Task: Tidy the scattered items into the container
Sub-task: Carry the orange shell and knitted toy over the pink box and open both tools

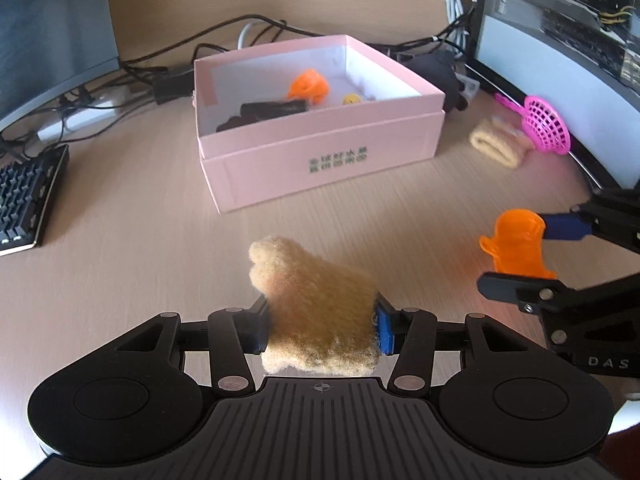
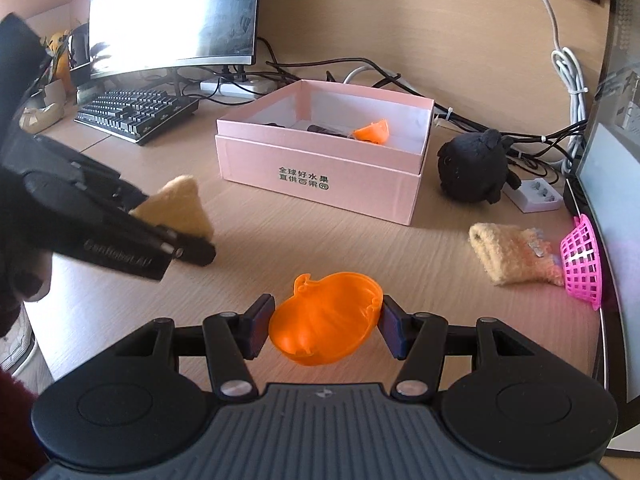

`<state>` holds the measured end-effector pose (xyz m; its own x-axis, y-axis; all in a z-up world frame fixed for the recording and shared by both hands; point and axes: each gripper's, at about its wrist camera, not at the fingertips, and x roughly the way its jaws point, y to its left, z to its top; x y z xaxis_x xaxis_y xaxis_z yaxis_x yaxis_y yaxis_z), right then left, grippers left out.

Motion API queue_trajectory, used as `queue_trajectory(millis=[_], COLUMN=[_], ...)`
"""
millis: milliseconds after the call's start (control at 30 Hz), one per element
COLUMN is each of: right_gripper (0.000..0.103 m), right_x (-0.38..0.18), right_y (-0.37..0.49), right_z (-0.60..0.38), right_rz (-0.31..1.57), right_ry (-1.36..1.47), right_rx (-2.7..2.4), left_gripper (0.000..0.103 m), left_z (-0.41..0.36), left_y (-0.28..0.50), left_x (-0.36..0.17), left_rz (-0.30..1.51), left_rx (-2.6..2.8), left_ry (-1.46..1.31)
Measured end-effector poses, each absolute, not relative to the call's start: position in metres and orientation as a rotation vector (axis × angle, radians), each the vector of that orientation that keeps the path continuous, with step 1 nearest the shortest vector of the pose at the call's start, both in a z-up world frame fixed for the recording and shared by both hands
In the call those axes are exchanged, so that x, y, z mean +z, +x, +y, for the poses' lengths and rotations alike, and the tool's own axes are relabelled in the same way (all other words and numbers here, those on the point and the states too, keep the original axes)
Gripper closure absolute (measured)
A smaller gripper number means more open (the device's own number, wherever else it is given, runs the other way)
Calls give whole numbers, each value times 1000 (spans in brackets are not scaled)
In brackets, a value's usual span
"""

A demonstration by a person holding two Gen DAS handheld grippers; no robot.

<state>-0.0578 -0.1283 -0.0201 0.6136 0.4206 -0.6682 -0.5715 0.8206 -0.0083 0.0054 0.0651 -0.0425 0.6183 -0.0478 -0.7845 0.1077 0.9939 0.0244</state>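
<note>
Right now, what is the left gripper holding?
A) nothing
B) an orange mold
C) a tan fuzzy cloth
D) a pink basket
C: the left gripper has its jaws shut on the tan cloth; the orange mold sits in the right gripper.

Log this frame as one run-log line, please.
left gripper: shut on tan cloth | right gripper: shut on orange mold | pink box: ahead, partly filled
</note>
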Motion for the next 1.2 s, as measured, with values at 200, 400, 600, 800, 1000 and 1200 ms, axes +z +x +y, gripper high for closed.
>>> queue_trajectory(millis=[200, 400, 600, 800, 1000, 1200], right_gripper=[47, 47, 47, 47, 47, 47], right_x=[-20, -20, -23, -22, -22, -21], right_y=[-60, -61, -59, -58, -55, -51], right_z=[-122, -120, -114, -115, -113, -109], right_rz=[705, 709, 723, 718, 716, 711], right_ry=[-243, -247, -261, -260, -258, -266], right_rx=[596, 607, 622, 621, 629, 641], left_gripper=[50, 50, 50, 50, 50, 50], left_z=[63, 63, 62, 58, 56, 59], left_y=[1, 0, 2, 3, 4, 6], left_x=[-39, -39, -42, -40, -38, -36], left_rz=[892, 900, 921, 921, 921, 917], left_rx=[-94, -104, -119, -131, -142, -137], left_ry=[86, 88, 94, 101, 111, 107])
